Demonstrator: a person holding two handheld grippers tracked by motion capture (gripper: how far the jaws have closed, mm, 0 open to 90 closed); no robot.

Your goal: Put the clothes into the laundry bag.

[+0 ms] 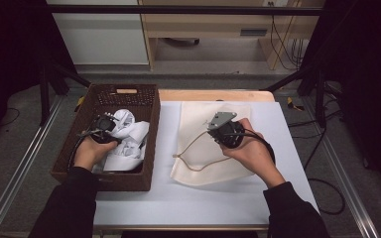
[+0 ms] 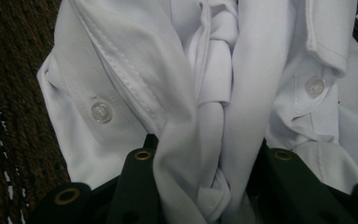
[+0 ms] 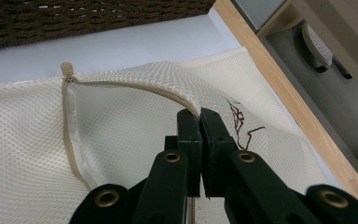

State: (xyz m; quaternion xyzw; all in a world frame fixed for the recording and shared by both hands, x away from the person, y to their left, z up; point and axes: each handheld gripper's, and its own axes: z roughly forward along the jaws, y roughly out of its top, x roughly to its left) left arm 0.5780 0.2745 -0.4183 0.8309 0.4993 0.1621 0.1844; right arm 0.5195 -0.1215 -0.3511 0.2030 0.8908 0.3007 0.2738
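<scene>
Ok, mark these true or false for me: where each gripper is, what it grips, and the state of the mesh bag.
1. The left gripper has white shirt fabric between its jaws. True.
2. The white shirt lies on the table. False: it is in the brown wicker basket.
3. The right gripper is shut on the mesh bag at its zipper edge. True.
4. The mesh bag is zipped shut. False: its zipper gapes open.

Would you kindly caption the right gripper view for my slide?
Right gripper pinching the zipper edge of a cream mesh laundry bag on the white table.
</scene>
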